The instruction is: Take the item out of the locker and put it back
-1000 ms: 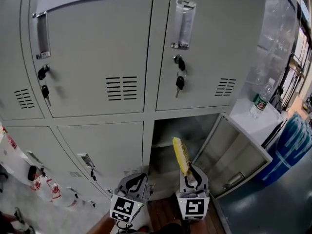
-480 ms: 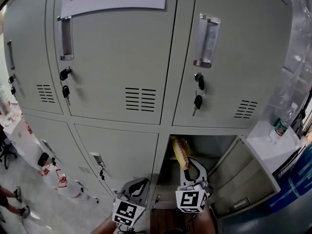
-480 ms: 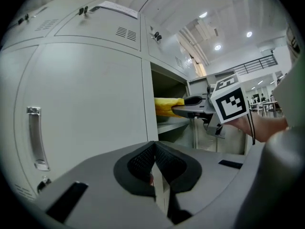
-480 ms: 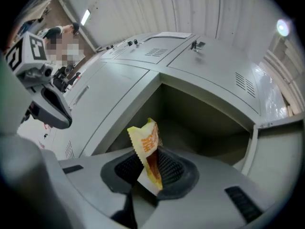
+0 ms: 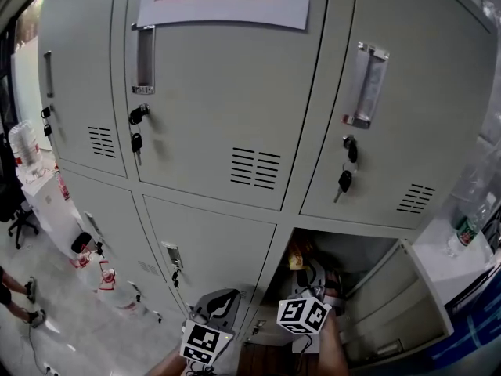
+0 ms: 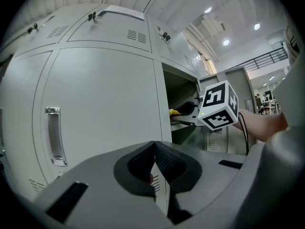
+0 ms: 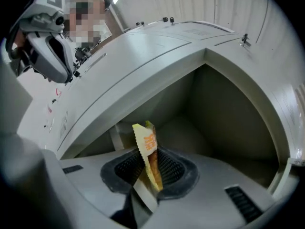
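Inside the open locker point(image 7: 224, 113) mouth, the right tongs point(image 7: 150, 170) pinch a yellow packet point(image 7: 147, 144) by one end. Packet: likely light, thin, crinkly, slippery; grip the flat seam. Outside the locker, the left tongs point(image 6: 153, 162) are closed and empty.

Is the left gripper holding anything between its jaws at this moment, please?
No, in the left gripper view the left gripper has its jaws pressed together with nothing between them.
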{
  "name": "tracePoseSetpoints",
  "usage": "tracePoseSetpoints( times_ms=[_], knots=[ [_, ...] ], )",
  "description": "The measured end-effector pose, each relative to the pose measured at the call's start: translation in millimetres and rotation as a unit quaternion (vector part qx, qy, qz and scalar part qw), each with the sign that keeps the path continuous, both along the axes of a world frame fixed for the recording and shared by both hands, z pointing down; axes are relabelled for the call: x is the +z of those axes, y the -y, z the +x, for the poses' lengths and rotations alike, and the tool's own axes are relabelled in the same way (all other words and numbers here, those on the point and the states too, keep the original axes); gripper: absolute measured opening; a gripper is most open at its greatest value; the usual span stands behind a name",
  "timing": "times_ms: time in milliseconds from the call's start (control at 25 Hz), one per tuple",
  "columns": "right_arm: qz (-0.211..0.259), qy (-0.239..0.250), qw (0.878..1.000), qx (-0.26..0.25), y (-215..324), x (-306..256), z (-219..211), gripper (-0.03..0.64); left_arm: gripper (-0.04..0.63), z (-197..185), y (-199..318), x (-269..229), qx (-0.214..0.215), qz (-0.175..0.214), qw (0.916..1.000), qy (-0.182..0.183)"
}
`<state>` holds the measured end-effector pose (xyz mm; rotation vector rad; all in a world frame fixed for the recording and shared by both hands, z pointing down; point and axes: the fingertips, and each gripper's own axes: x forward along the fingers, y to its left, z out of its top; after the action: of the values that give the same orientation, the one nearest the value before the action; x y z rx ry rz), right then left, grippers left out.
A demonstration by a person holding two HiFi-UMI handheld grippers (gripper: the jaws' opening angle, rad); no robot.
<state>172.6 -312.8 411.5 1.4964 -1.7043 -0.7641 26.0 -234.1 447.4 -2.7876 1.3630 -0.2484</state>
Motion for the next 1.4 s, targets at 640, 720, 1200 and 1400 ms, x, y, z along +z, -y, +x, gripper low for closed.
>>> tracePoseSetpoints(
  times_ms=[640,720,1200,1400],
  knots=[
    [-0.036,-0.072,0.997,-0.008,11,16,-15,0.094,0.021,-9,6,9,-0.003,-0.013,0.9999,0.000],
    [-0.042,-0.068,0.997,-0.007,10,17,-15,0.098,0.021,-8,6,9,0.001,-0.014,0.9999,-0.001],
    [-0.043,-0.064,0.997,-0.004,8,7,-11,0.250,0.021,-7,4,11,0.015,-0.017,0.9997,0.001],
    [-0.059,-0.068,0.996,0.000,5,13,-10,0.298,0.021,-12,5,11,0.014,-0.019,0.9997,0.000]
  ],
)
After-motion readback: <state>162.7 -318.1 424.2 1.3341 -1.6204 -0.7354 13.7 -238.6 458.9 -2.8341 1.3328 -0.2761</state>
